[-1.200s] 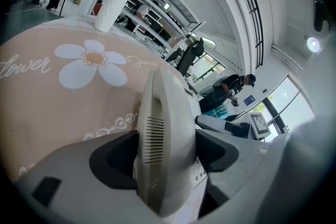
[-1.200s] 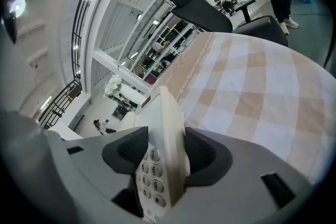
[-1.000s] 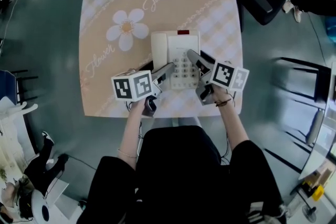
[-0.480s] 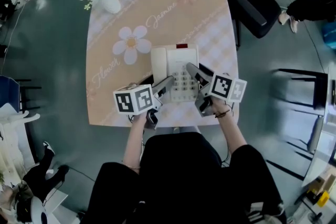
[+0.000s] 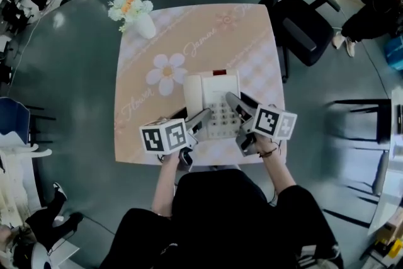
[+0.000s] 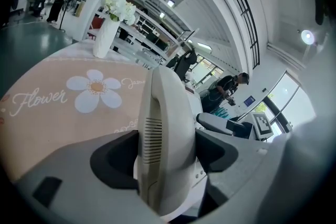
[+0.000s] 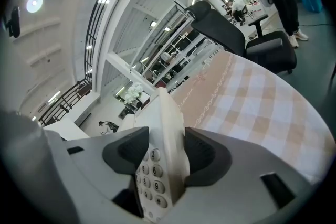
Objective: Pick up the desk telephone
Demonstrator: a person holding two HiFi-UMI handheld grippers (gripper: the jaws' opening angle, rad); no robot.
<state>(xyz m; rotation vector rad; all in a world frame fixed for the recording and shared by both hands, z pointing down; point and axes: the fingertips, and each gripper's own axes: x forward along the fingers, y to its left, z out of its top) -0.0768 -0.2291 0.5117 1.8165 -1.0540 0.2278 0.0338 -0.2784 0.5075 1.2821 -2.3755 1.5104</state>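
Cream plastic desk telephone (image 5: 203,90), red patch at far edge, sits over the near-centre of the square table in a peach and pale-check cloth (image 5: 252,47), just right of the big white daisy print (image 5: 167,70). Handset on its left half, keypad on the right.

L gripper (image 6: 167,152): jaws closed on the phone's left side, the vented handset edge. Dark pads (image 6: 113,160) press it from both sides. In the head view it comes in from the near-left, marker cube toward the person.

R gripper (image 7: 164,152): jaws clamped on the phone's right edge, next to keys 3, 6, 9. Pads (image 7: 207,157) tight against the shell, no gap seen. In the head view it comes in from the near-right.

So the phone is gripped from both flanks and lies between the two grippers. Can't tell whether its base touches the cloth.

White vase w/ white and orange flowers (image 5: 135,16) at far-left corner of the table, well apart from the phone. Black office chair (image 5: 296,22) beside the far-right corner. Floor dark grey-green. Person in black clothes at the near edge, forearms bare.
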